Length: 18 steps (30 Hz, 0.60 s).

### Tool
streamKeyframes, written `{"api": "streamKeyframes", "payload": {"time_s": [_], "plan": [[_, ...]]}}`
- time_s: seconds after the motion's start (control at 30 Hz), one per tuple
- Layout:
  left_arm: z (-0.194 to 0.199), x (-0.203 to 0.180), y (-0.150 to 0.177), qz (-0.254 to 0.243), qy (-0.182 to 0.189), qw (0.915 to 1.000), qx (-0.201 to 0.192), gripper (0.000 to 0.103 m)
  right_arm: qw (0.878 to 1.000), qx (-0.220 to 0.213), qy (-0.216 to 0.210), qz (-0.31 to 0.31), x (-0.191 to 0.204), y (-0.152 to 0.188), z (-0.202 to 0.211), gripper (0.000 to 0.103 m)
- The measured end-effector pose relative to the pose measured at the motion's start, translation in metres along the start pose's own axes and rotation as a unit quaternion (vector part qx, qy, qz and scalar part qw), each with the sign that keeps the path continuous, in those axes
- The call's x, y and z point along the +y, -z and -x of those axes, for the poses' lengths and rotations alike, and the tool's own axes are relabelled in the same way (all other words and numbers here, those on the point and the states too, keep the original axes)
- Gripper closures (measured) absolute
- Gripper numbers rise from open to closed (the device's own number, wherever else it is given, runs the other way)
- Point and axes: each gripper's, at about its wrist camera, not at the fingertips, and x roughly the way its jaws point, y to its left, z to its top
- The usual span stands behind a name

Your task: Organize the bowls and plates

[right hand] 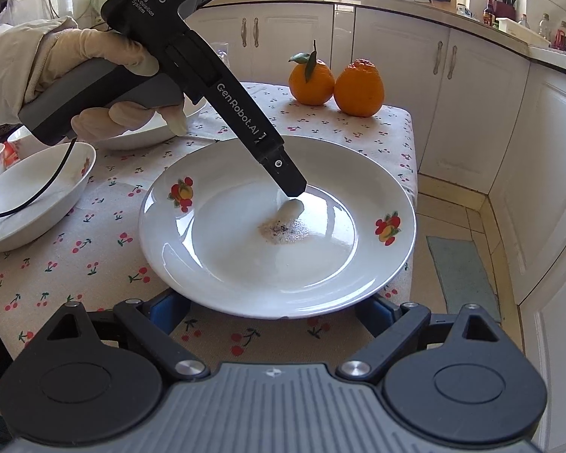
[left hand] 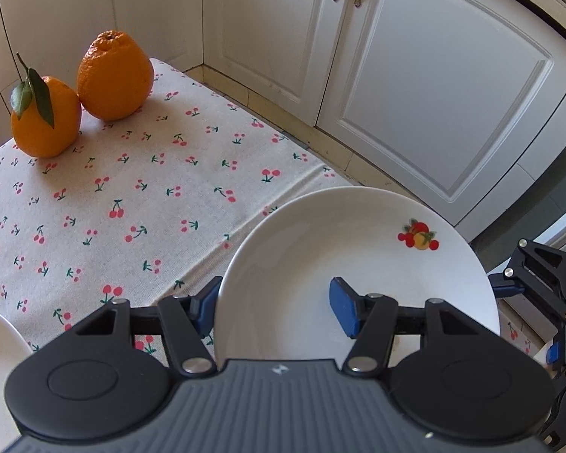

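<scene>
- The plate (right hand: 245, 264) is white glazed china with fruit decals and a speckled smear of residue (right hand: 283, 228) at its centre. It sits directly ahead of the right claw (right hand: 269, 311), its near rim lying over that claw's blue pads.
- Handling, as I judge it: stiff, fairly heavy for its thickness, slick on the glaze and quick to chip. The rim is the place to pinch, one pad above and one below, away from the greasy middle.
- The left claw (left hand: 273, 309), held by a gloved hand (right hand: 75, 75), is clenched on the plate: one pad presses its upper face, the other is tucked behind the rim.
- The right claw is released, jaws wide, straddling the near edge without pinching it (a second grip looks possible from here).
- Left of the right claw stands a bowl (right hand: 30, 204) on the cherry-print tablecloth (right hand: 94, 264).
- Beyond the plate, two oranges (right hand: 358, 88) touch each other near the table's far edge.
</scene>
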Motion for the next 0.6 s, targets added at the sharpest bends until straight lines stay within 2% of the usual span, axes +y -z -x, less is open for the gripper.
{"api": "streamKeyframes", "payload": {"time_s": [0.6], "plan": [[-0.0087,0.0053,-0.009,0.005,-0.003,1.0,-0.006,0.044,1.0,-0.005,0.009,-0.01,-0.003,-0.0028,-0.0062,0.007]]}}
